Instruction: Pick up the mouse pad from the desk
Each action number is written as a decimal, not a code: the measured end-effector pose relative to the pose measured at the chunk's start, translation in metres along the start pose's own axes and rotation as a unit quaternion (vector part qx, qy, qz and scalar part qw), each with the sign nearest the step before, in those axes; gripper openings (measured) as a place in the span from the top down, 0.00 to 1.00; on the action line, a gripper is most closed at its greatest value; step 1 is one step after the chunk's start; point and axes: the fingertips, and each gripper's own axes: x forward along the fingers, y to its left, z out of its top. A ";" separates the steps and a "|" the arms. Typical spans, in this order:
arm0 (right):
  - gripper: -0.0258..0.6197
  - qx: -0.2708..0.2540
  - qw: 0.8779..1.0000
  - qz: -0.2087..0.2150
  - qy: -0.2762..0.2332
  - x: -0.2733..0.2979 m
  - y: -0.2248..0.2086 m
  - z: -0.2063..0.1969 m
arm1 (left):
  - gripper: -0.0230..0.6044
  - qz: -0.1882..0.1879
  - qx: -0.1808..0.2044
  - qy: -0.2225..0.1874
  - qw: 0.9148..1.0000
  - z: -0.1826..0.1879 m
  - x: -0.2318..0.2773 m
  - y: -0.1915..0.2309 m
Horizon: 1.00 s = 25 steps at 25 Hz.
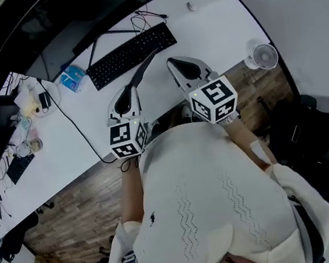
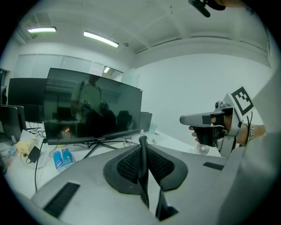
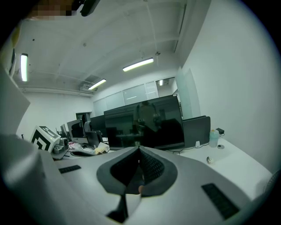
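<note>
The left hand-held gripper (image 1: 133, 87) is clamped on the thin black mouse pad (image 1: 147, 65), whose long axis runs out toward one o'clock. The right hand-held gripper (image 1: 174, 65), closed and empty, hangs at its three o'clock.

Head view steeply down over desk (image 1: 210, 29), 2 gripper views face monitor (image 2: 92, 105)

No text, number or brand could be read in any view. A small logo is noted on the lower bezel of the monitor (image 2: 94, 107), at 8 o'clock in the left gripper view, but it is too small to be read. Print on the blue packet (image 2: 62, 158), also at 8 o'clock, is blurred. Only square coded markers, not characters, are carried on the left cube (image 1: 128, 139) and right cube (image 1: 214, 100).
</note>
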 end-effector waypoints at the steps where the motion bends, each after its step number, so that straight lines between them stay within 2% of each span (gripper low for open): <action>1: 0.96 0.000 1.000 0.000 -0.002 0.000 -0.002 0.003 | 0.91 0.000 -0.001 -0.002 1.000 0.002 0.000 0.000; 10: 0.96 0.002 1.000 0.000 -0.019 -0.004 -0.017 0.026 | 0.91 0.004 -0.011 -0.003 1.000 0.020 0.000 0.001; 25: 0.96 -0.016 0.998 -0.020 -0.054 -0.017 -0.034 0.067 | 0.91 0.012 -0.003 -0.049 0.999 0.071 -0.010 0.012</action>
